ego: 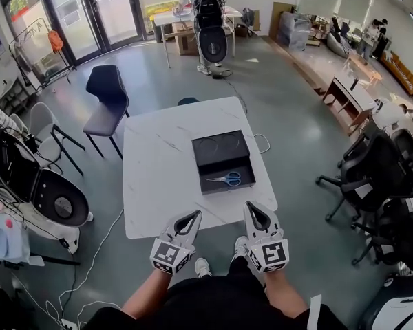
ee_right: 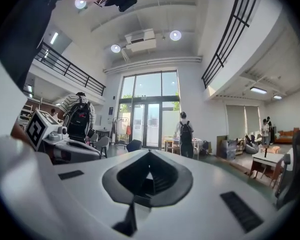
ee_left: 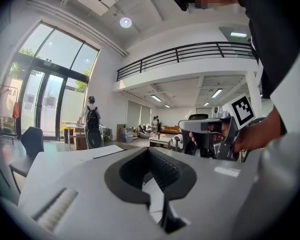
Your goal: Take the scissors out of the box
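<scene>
Blue-handled scissors [ego: 227,179] lie flat in the near half of an open black box [ego: 244,169] on the white marble table [ego: 158,177]. The box's far half is a dark panel, and I cannot tell whether it is a lid. Both grippers are held side by side at the table's near edge, short of the box. My left gripper [ego: 192,216] [ee_left: 149,149] is shut and holds nothing. My right gripper [ego: 251,205] [ee_right: 150,152] is shut too, also without anything in it. Neither gripper view shows the box or the scissors; both look level across the room.
A dark chair [ego: 107,96] stands off the table's far left corner. Black office chairs [ego: 375,174] crowd the right side. A white pod-shaped machine [ego: 51,196] with cables sits on the floor to the left. A person with a backpack [ee_right: 184,134] stands far back.
</scene>
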Demonstrator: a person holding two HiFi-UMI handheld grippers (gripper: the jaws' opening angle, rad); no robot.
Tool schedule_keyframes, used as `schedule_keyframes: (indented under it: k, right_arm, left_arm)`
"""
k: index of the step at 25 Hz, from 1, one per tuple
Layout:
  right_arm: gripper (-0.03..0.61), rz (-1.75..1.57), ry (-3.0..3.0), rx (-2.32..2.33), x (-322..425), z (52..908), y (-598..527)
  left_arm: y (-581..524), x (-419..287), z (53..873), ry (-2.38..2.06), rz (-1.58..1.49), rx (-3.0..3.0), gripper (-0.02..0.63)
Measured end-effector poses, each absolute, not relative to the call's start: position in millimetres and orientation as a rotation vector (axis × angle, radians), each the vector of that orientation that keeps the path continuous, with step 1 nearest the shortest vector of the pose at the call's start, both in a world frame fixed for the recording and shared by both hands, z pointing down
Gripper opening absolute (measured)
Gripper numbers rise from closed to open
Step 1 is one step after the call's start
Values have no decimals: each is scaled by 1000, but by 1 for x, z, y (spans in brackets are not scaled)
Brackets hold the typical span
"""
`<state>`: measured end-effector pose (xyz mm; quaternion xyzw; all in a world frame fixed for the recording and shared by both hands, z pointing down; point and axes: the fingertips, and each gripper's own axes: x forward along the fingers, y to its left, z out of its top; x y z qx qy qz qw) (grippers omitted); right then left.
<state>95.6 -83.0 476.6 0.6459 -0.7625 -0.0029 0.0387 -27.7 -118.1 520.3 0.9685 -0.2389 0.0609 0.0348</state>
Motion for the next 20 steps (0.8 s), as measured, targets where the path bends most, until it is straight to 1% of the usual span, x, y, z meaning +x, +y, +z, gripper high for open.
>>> schedule_keyframes:
  k: [13,20]
  right_arm:
    - [8,-37,-2522,1740,147,476,-143]
    - [8,-15,-2579,1640,164,487,-167]
  left_arm:
    - [-167,39,510,-947,157,2924,9]
    - [-184,57,513,-1028,195,2896,9]
